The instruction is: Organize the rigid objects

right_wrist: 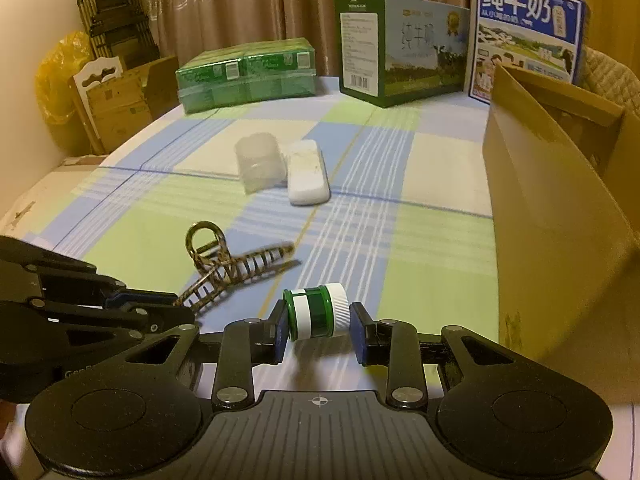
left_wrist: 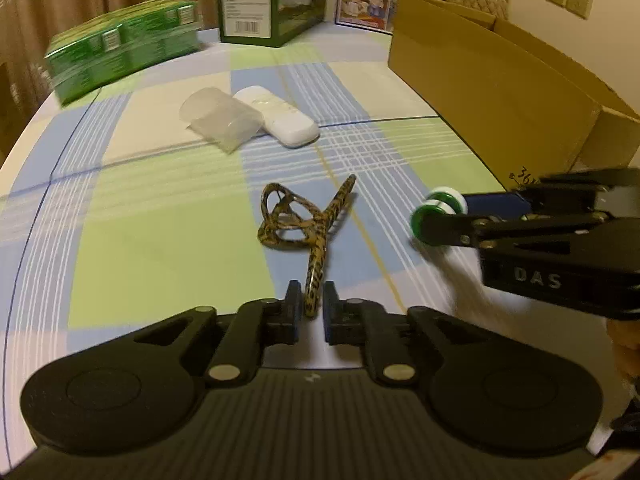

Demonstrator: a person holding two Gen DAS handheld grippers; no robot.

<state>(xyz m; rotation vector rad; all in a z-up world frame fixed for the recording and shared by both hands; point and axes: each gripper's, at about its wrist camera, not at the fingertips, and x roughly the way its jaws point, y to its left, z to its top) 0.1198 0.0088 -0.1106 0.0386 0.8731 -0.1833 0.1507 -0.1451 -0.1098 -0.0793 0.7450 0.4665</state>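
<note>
The right wrist view alone shows the right gripper (right_wrist: 319, 322) fingers clamping the green-and-white jar (right_wrist: 316, 312), while the left gripper (left_wrist: 311, 300) fingers sit narrowly around the hair claw (left_wrist: 308, 224).

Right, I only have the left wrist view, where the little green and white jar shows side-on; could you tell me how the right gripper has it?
Observer: The jar lies on its side between the pads of the right gripper, with its green base against one pad and its white cap toward the other.
Operator: Thank you. Can you see the clip's comb side from there?
Observer: Yes, the hair clip shows a row of teeth along each arm.
Operator: And is there anything beyond the table's left edge?
Observer: What looks like a folded stepladder stands by the wall, with a yellow bag beside it.
</note>
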